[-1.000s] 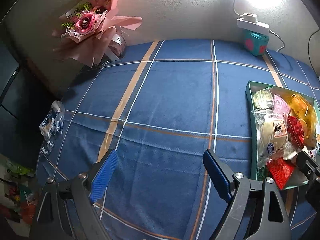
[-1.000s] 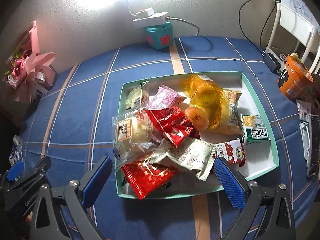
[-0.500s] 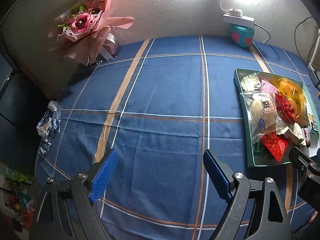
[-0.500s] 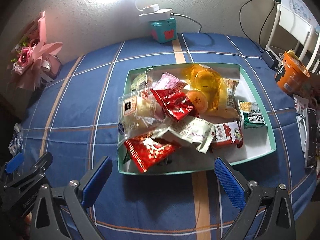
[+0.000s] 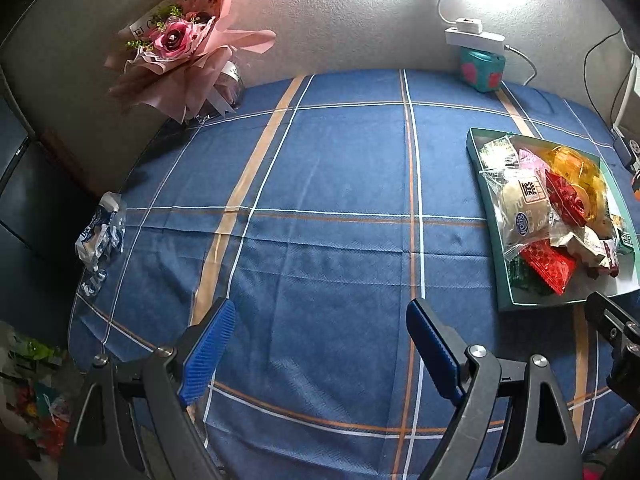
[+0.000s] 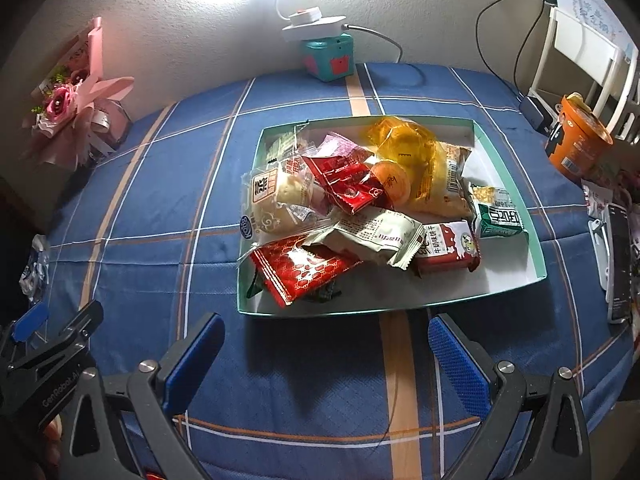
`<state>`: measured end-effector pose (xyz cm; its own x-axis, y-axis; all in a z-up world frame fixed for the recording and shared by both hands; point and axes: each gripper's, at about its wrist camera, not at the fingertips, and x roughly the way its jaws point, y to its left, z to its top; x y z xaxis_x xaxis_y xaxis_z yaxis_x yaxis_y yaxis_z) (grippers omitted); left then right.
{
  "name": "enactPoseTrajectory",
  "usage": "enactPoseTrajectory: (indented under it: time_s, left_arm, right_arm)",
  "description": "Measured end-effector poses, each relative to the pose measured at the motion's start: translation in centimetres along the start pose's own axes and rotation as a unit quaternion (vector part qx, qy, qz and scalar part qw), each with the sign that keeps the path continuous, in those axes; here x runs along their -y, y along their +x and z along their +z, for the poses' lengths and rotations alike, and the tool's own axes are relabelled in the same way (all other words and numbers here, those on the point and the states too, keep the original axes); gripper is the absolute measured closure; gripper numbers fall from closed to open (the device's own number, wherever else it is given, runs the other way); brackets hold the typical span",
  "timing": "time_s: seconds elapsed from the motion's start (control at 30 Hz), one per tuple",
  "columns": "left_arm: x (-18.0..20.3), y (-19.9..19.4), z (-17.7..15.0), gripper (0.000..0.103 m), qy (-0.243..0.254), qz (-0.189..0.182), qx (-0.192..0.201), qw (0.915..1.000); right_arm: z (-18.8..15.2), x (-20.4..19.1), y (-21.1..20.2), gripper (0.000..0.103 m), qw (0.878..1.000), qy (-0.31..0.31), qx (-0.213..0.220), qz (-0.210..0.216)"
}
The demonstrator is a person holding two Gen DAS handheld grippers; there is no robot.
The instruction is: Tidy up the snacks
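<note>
Both grippers are hovering over the blue plaid cloth (image 5: pixel 340 184), and neither has anything in it. The left gripper (image 5: pixel 316 344) stands with its blue pads wide apart above bare cloth, well to the left of the box (image 5: pixel 486 196). The right gripper (image 6: pixel 324 354) is spread just as wide, fingers apart and empty, sitting just short of the box's near rim (image 6: pixel 320 312). And there's the pile: snacks heaped loose in the shallow green-edged box, mostly crowded to its left half. A clear-wrapped bun (image 6: pixel 276 204) leans over the left wall; a red patterned packet (image 6: pixel 300 270) lies at the near-left corner, with a dark green wrapper (image 6: pixel 328 291) peeking from under it. A pale packet (image 6: pixel 376 234) rests across the middle, a red-and-white one (image 6: pixel 446 248) beside it, a green-and-white one (image 6: pixel 498 214) further right on bare box floor. An orange jelly cup (image 6: pixel 390 180) sits inside a yellow bag (image 6: pixel 412 148) (quite see-through) toward the back. Around the edges — a pink bouquet (image 5: pixel 180 52) at the far left by the wall, a teal cube (image 6: pixel 328 58) with a white power strip (image 6: pixel 314 26) on top, and an orange cup (image 6: pixel 576 140) off to the right.
</note>
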<state>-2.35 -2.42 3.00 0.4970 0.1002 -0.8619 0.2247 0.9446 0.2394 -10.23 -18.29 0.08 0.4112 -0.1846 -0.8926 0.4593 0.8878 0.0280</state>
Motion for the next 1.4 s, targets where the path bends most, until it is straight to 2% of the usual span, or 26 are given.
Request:
enactPoseTrajectory:
  time_s: [1.4]
  left_arm:
    - [-0.64, 0.28, 0.24, 0.015, -0.006, 0.007, 0.003, 1.0]
  right_arm:
    - [0.16, 0.19, -0.05, 0.0, 1.0, 0.0, -0.002, -0.008]
